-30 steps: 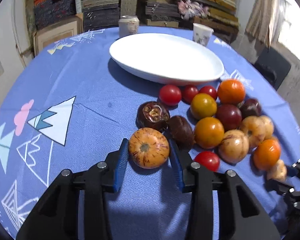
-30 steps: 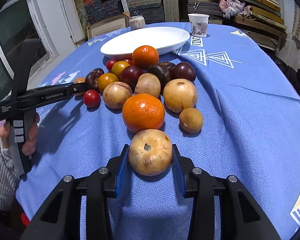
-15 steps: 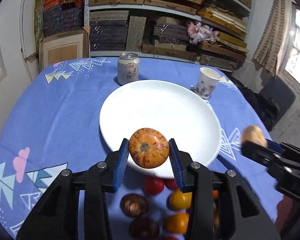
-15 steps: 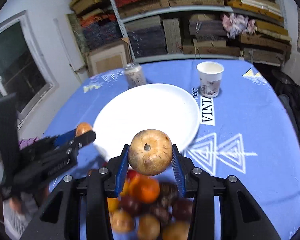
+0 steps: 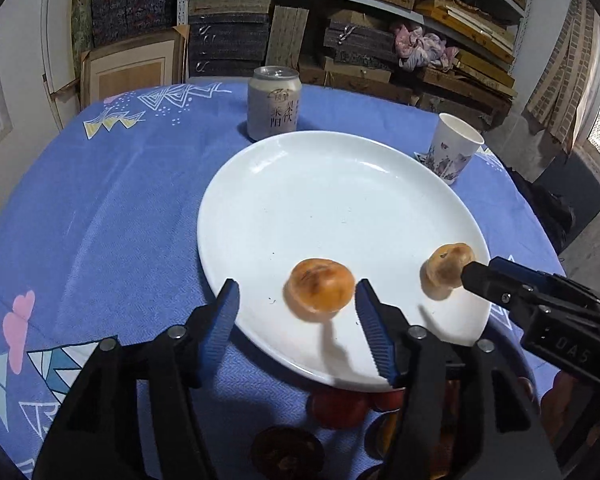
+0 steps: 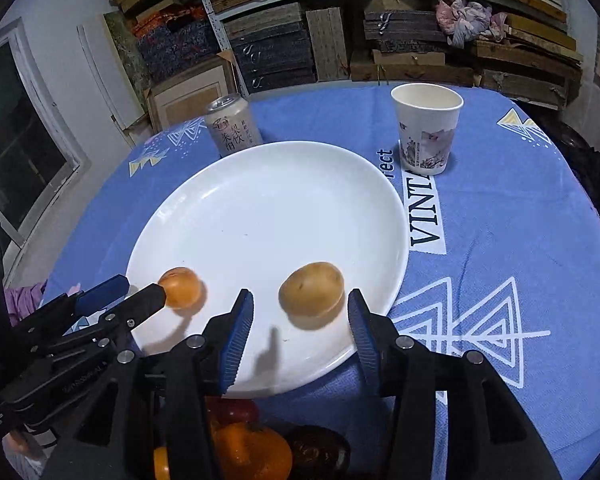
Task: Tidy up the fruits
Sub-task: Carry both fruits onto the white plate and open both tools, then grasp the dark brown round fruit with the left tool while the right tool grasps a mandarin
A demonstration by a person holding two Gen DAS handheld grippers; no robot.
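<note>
Both the left gripper (image 5: 296, 320) and right gripper (image 6: 300, 324) stand spread apart, each releasing one fruit (image 5: 320, 290) onto the white plate (image 5: 332, 184).

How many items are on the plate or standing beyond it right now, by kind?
Fruits on the white plate: 2, the orange-striped fruit and the tan fruit
Drink can: 1
Paper cup: 1
Total: 4

The left gripper and right gripper are both open. More fruit lies below the plate's near edge, mostly hidden and not counted.
</note>
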